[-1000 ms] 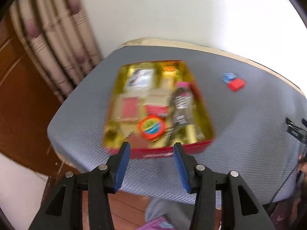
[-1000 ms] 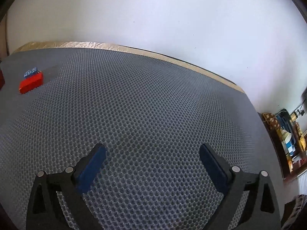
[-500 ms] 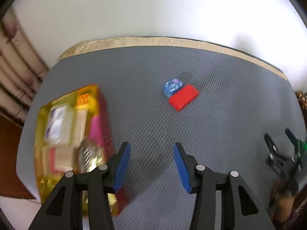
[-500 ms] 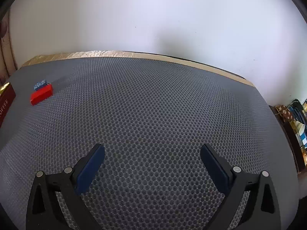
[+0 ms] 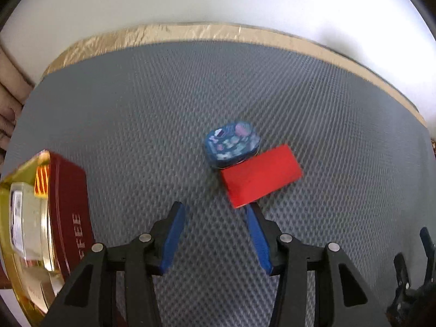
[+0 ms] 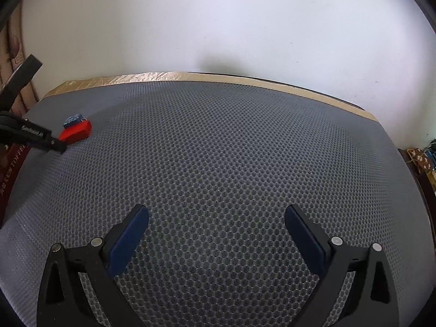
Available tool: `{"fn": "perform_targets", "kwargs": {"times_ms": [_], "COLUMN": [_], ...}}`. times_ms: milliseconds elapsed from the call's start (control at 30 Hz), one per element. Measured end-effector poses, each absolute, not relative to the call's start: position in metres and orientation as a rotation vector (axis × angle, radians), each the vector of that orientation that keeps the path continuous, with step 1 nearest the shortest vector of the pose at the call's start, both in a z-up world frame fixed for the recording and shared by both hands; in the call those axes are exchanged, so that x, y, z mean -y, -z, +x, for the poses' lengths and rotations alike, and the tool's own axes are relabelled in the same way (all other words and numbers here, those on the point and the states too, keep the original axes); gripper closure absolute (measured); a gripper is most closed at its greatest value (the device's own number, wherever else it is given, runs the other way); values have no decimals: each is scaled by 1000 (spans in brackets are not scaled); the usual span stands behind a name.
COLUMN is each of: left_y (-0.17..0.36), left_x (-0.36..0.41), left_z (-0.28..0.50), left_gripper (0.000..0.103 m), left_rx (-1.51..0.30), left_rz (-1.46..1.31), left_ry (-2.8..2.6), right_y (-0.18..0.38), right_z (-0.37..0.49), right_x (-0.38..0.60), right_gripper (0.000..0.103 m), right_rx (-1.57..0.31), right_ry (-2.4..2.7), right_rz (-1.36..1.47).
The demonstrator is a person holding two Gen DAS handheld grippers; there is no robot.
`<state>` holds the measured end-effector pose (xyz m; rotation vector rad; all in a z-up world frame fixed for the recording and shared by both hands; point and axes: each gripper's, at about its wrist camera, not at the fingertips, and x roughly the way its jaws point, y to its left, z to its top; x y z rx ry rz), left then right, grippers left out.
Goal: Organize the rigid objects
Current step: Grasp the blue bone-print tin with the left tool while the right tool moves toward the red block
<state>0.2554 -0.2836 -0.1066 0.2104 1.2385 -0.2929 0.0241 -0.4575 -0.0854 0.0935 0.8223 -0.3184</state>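
The grey honeycomb-textured mat covers the table, with a tan taped edge along its far side. A dark red toffee tin with a gold interior sits at 9 o'clock in the left wrist view, holding packaged items. The red rectangular block lies at 1 o'clock from the left gripper, touching the small blue patterned tin behind it. The left gripper's jaws are apart with nothing between them; its right finger tip lies just beside the block's near corner. The right gripper hovers over bare mat, jaws wide apart and empty.
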Motion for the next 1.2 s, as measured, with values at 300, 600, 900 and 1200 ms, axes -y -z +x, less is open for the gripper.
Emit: {"fn": "perform_targets", "kwargs": {"times_ms": [300, 600, 900, 1200], "left_y": [99, 89, 81, 101], "left_x": [298, 300, 316, 332], "left_z": [253, 255, 275, 299], "left_gripper": [54, 54, 54, 53], "left_rx": [-1195, -1180, -1129, -1160], "left_rz": [233, 180, 337, 525], "left_ry": [374, 459, 311, 379], "right_y": [88, 89, 89, 89], "right_z": [35, 37, 37, 37], "right_x": [458, 457, 456, 456], "right_gripper": [4, 4, 4, 4], "right_rx": [-834, -838, -839, -839], "right_ry": [301, 304, 304, 304], "right_rz": [94, 95, 95, 96]}}
